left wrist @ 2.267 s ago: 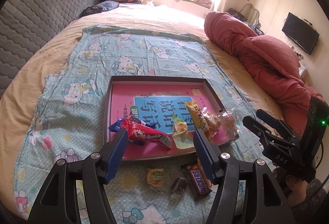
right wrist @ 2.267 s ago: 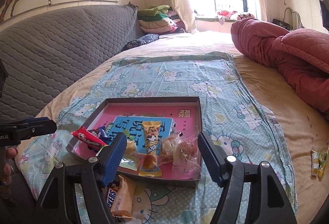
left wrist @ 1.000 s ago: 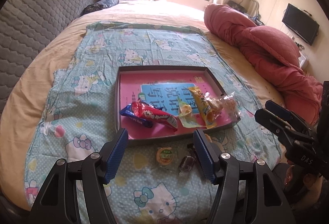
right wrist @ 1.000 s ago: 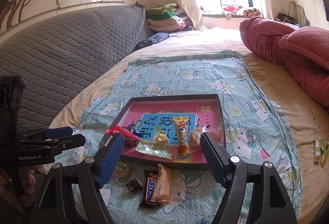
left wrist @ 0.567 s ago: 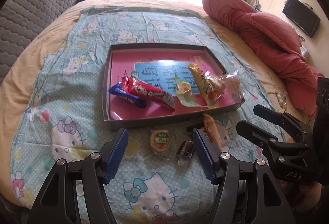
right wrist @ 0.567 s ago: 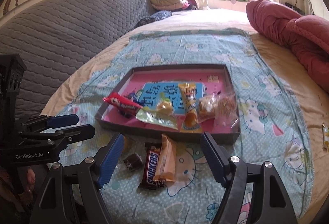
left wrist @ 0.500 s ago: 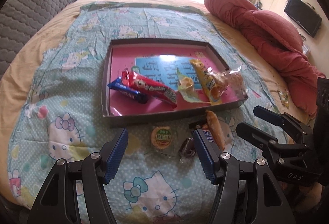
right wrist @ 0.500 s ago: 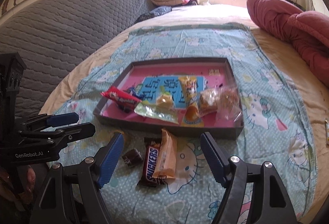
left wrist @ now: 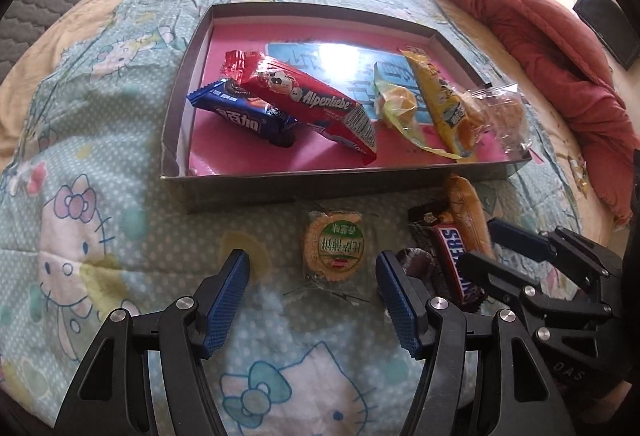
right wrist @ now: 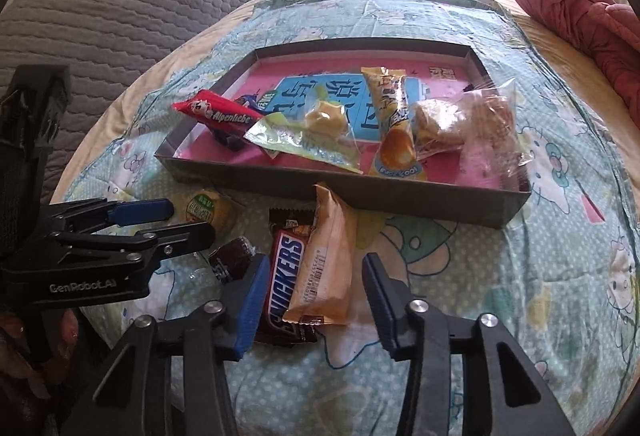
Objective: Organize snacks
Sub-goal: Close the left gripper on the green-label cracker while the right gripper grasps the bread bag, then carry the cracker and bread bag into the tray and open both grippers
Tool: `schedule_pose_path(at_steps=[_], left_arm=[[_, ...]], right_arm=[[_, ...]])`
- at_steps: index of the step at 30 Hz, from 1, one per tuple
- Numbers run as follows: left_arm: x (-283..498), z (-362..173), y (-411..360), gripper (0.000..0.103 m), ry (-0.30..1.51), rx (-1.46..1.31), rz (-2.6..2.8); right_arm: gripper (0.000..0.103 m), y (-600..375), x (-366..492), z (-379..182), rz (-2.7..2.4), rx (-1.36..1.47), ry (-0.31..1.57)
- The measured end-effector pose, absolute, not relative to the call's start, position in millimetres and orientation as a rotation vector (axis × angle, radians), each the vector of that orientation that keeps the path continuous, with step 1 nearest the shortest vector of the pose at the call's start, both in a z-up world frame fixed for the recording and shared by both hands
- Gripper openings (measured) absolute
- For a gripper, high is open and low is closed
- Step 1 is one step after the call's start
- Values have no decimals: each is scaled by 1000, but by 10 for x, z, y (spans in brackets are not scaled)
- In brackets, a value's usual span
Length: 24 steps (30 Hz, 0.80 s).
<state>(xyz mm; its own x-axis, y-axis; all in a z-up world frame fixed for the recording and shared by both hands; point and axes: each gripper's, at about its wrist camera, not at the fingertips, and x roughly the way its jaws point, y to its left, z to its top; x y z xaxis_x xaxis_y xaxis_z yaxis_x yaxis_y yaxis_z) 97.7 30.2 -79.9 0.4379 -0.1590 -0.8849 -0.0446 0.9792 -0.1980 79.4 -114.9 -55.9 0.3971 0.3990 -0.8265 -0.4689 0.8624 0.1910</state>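
R tool [right wrist: 312, 296] closing round Snickers [right wrist: 286, 276] | barcode: R view only

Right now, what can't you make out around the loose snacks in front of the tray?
- Snickers bar: far end lies under the orange packet in the right wrist view; near end is hidden by the right gripper in the left wrist view.
- Small dark candy: label too small; partly behind the jaws in both views.
- Round green-label snack: half hidden by the left gripper in the right wrist view.
- Right gripper's closing jaws: contact with the packets unclear.
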Motion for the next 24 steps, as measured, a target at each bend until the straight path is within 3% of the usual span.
schedule_pose_path(at_steps=[8,10,12,24], left_arm=[[1050,-889,232,67,1100,-173,-72],[1059,-901,195,48,1096,-151,-60],[1077,-907,167,36,1092,-131,-60],[924,-552,276,34,1009,-206,-100]], right_arm=[[32,-1232,901,-659,548,-5,1062],[32,-1282,930,-680,555,33,1074],[28,-1309,943,-690,562,56,1079],[20,-1359,856,-484,611,92,1027]])
